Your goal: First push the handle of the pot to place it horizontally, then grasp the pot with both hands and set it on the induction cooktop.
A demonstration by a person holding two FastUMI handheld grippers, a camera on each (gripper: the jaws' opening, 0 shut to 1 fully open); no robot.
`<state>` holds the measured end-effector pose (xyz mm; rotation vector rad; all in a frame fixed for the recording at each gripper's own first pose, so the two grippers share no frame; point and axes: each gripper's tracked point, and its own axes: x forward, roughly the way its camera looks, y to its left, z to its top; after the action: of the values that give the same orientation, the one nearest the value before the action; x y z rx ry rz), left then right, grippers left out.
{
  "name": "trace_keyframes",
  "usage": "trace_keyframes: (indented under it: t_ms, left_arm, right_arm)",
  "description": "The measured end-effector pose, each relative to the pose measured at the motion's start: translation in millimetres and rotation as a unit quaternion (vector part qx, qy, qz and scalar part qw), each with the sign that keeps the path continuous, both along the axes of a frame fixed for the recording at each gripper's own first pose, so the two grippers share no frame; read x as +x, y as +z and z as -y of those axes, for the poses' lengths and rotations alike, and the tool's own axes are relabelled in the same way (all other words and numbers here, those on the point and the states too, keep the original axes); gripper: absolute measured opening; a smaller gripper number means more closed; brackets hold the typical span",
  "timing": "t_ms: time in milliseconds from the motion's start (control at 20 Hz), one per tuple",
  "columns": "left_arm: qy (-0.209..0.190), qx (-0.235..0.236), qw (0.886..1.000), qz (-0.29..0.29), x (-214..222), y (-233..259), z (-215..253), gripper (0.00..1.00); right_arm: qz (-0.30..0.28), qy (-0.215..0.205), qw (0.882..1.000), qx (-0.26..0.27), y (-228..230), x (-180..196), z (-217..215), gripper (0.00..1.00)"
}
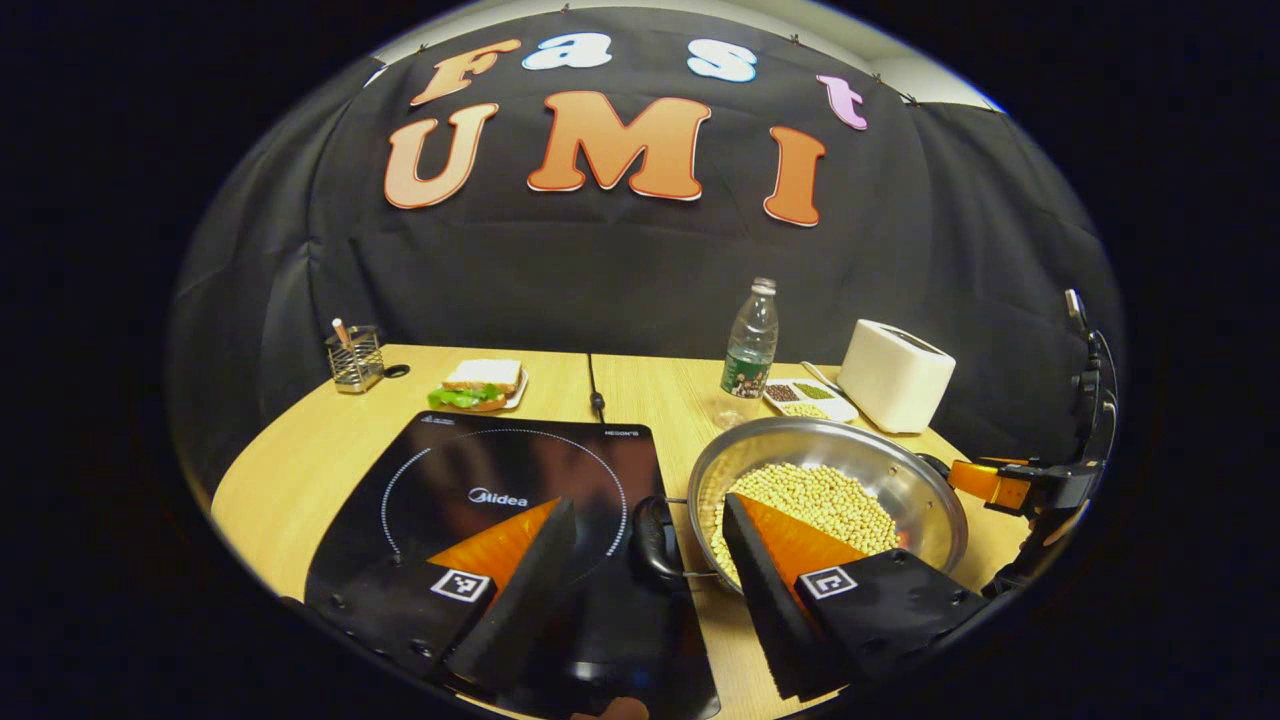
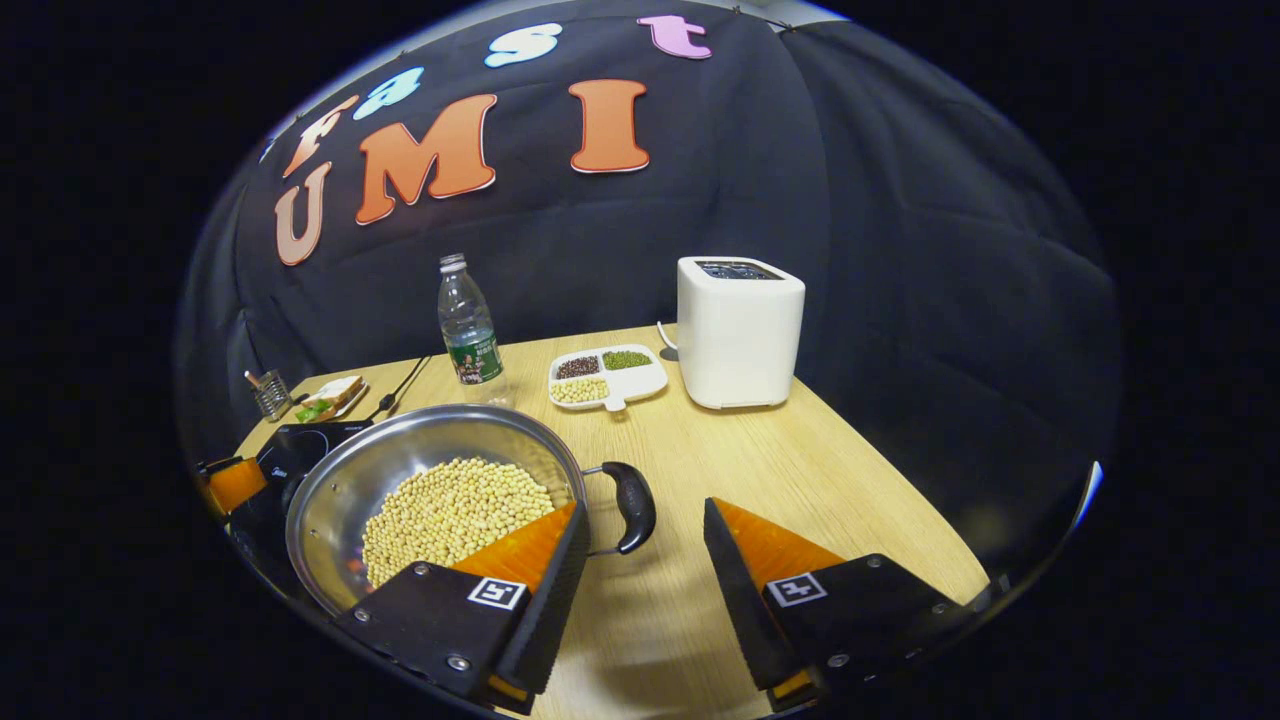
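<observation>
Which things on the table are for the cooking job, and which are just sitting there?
For the job:
pot of beans, with its handles
induction cooktop
left gripper, open
right gripper, open

Just lying about:
toaster
water bottle
divided dish
sandwich plate
wire holder

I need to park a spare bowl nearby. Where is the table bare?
Bare wood lies in front of the toaster, right of the pot handle, by the right gripper. Crowded: bottle, divided dish behind the pot; cooktop on its other side.
</observation>
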<state>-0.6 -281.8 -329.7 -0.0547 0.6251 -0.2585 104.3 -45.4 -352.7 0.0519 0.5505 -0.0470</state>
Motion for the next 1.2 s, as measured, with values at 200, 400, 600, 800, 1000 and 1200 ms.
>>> trace_keyframes:
  t_ms: [200, 400, 600, 800, 1000, 1200]
  left_arm:
    - [-0.002, -0.001, 1.000, -0.031, 2.2, -21.6, 12.0, 1.00]
    - [0.001, 0.004, 0.999, -0.049, 7.4, -37.4, 14.6, 0.94]
    - [0.001, 0.006, 0.997, -0.075, 9.1, -51.9, 19.3, 0.97]
    - [0.008, 0.026, 0.996, -0.082, 11.4, -60.0, 17.6, 0.86]
    - [0.019, 0.024, 0.995, -0.092, 11.6, -59.6, 18.1, 0.57]
    - [0.024, 0.029, 0.995, -0.096, 11.1, -57.6, 20.7, 0.50]
  right_arm:
    - [-0.008, 0.008, 1.000, 0.021, -7.8, 11.3, -8.4, 0.74]
    - [-0.045, 0.024, 0.998, 0.031, -31.0, 12.7, -18.6, 0.74]
    - [-0.063, 0.032, 0.997, 0.036, -44.0, 19.2, -25.8, 0.74]
    - [-0.068, 0.029, 0.996, 0.043, -46.6, 20.9, -26.0, 0.60]
    - [-0.060, 0.018, 0.996, 0.059, -45.1, 22.1, -28.0, 0.47]
    - [-0.065, 0.001, 0.994, 0.087, -45.5, 19.9, -27.2, 0.34]
